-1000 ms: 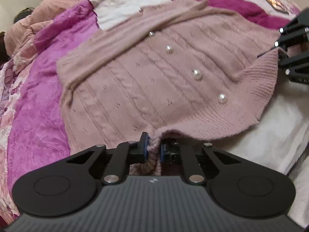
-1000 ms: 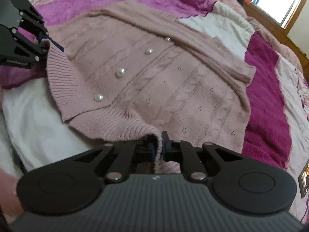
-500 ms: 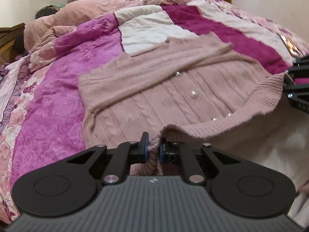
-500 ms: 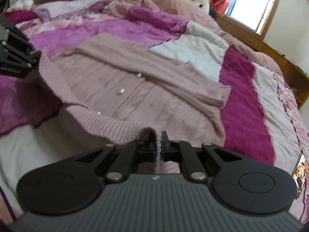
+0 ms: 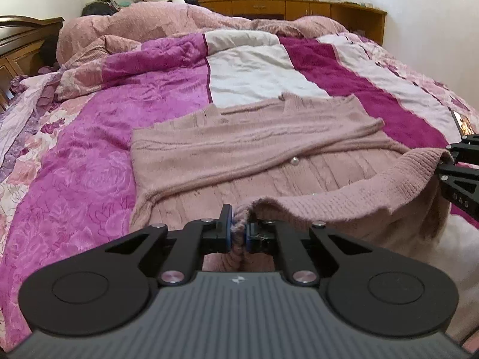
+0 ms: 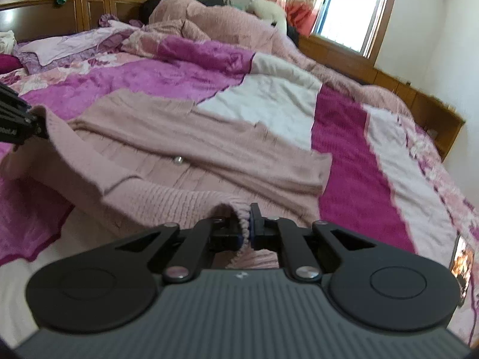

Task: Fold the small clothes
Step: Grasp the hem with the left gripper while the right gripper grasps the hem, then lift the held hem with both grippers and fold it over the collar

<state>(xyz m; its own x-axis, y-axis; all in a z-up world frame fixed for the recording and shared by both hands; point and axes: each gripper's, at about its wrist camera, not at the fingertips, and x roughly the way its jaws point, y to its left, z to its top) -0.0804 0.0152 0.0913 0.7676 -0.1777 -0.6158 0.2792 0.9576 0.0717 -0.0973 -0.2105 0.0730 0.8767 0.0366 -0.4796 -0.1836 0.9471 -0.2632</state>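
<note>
Through the left wrist camera, we are seeing the left tongs (image 5: pixel 238 233) pinching the ribbed hem of the pink cardigan (image 5: pixel 239 152), a bunch of knit squeezed tight between the blue-edged pads. That hem is hanging in a raised band across to the right tongs (image 5: pixel 449 161), which are gripping its other corner at the frame's right edge. Beyond the raised hem, the cardigan is lying flat on the bed (image 5: pixel 89 149), over the magenta and white quilt, with a sleeve folded across its chest and one pearl button (image 5: pixel 295 159) showing.

Through the right wrist camera, we are seeing the right tongs (image 6: pixel 246 227) clamped on a fold of the same hem. Far left, the left tongs (image 6: pixel 39 125) are holding the opposite corner up, and the cardigan (image 6: pixel 209 137) is stretching away over the bed (image 6: pixel 344 149) toward the wooden headboard (image 6: pixel 74 3).
</note>
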